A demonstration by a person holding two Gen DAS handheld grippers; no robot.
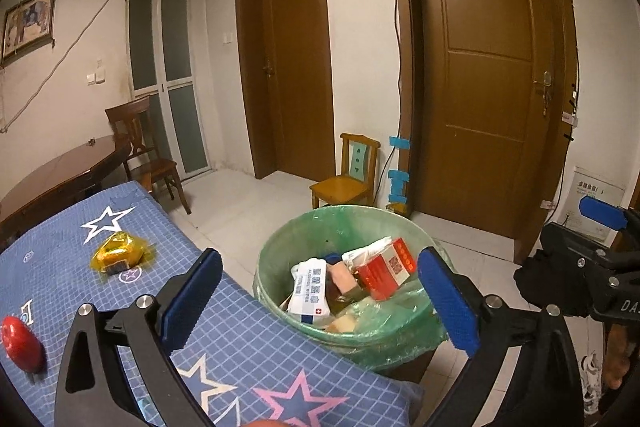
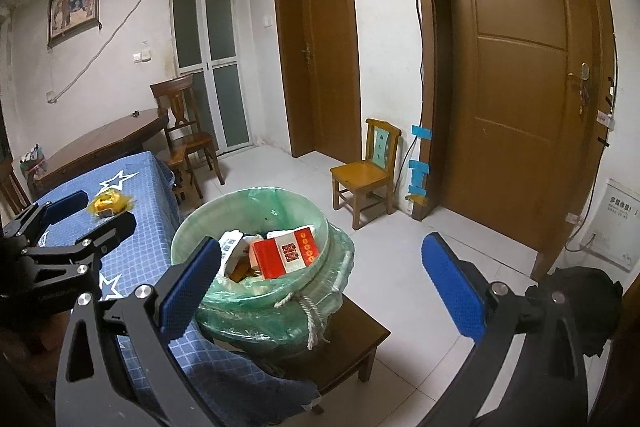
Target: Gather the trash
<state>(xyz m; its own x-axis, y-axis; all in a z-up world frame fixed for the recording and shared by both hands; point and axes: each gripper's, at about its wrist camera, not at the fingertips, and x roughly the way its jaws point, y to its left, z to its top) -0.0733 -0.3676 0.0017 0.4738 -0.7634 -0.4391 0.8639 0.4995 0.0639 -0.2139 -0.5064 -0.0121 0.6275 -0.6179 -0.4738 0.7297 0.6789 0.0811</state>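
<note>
A trash bin (image 1: 280, 247) lined with a green bag stands on a low dark stool (image 2: 360, 331) beside the table; it also shows in the right wrist view (image 2: 188, 227). It holds a red and white box (image 1: 386, 269), a white wipes pack (image 1: 310, 291) and other scraps. A yellow wrapper (image 1: 118, 253) and a red round object (image 1: 22, 343) lie on the blue star tablecloth (image 1: 248, 343). My left gripper (image 1: 320, 307) is open and empty over the table edge and bin. My right gripper (image 2: 320, 287) is open and empty above the bin.
A small yellow wooden chair (image 2: 368, 171) stands by the wall between two brown doors. A dark wooden table (image 2: 104, 143) and chair (image 2: 186, 131) stand at the back left. White tiled floor (image 2: 420, 267) lies to the right of the bin.
</note>
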